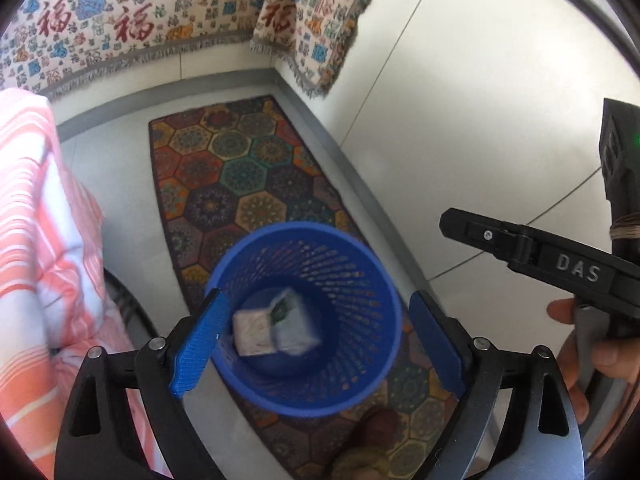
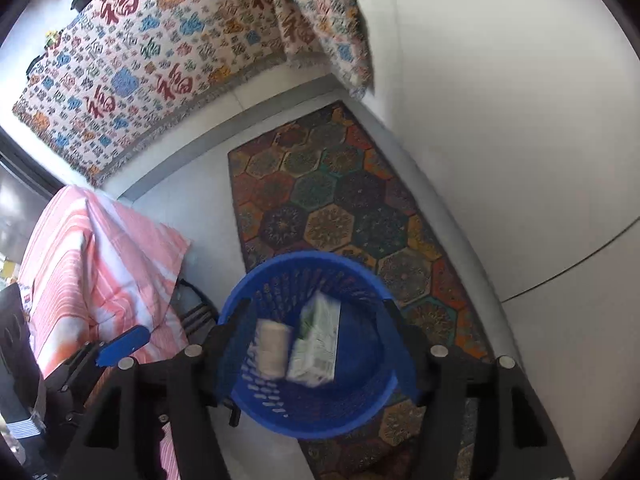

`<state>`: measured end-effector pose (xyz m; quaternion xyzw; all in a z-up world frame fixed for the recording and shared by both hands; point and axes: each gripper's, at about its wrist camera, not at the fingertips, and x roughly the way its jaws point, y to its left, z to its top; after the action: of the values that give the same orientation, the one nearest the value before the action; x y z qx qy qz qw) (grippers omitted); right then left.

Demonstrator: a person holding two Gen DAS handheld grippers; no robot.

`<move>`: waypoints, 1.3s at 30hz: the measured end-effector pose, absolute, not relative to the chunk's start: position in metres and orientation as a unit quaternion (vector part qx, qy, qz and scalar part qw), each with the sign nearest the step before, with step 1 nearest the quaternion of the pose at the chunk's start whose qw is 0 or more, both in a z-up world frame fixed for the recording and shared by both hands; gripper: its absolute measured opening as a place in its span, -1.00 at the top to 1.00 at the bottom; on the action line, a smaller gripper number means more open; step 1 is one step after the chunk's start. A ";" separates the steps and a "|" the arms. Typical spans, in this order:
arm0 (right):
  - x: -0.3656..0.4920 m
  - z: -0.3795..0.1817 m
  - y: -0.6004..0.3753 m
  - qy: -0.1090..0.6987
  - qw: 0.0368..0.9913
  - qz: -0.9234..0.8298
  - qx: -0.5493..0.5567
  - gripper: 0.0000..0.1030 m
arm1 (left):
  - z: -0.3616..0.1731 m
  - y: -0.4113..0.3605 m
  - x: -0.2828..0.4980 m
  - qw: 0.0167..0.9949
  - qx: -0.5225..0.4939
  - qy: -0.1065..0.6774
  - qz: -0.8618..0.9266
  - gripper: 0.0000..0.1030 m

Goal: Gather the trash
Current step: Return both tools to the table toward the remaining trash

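both grippers hang over a blue mesh wastebasket (image 1: pixel 308 320) that stands on a patterned rug of coloured hexagons (image 1: pixel 224 176) laid along the foot of a pale wall. the left gripper (image 1: pixel 316 344) points steeply down at the basket, its jaws spread wide with the blue pads (image 1: pixel 196 344) on either side of the basket's rim and nothing between them. the right gripper (image 2: pixel 316 344) also looks down into the basket (image 2: pixel 360 400); its jaws stand apart and grip nothing, the dark fingers flanking the basket mouth. inside the basket are the two pieces of trash, both blurred: a white and green carton (image 2: pixel 318 340) and, just beside it on its left, a pale rolled or crumpled piece (image 2: pixel 272 344). in the left wrist view the same carton (image 1: pixel 292 324) and pale piece (image 1: pixel 252 332) lie close together low in the basket, free of both grippers. in that view the right gripper's black body sits at the right edge, held by a hand (image 1: pixel 592 352). a pink and white striped cloth (image 1: pixel 48 240) covers something to the left of the basket, and a fringed cloth printed with red characters (image 1: pixel 132 28) hangs on the wall behind the rug.
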<state>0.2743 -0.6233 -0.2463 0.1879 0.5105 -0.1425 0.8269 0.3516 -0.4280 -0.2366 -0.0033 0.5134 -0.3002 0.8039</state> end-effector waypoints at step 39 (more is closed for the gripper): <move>0.244 -0.202 -0.224 0.464 0.874 0.127 -0.068 -0.31 | -0.203 0.026 0.230 0.880 -0.014 0.475 0.018 -0.98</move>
<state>0.2435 -0.2242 -0.2021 -0.0679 0.4639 0.1268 0.8741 0.2298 0.0261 -0.2028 -0.0135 0.4746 0.0176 0.8799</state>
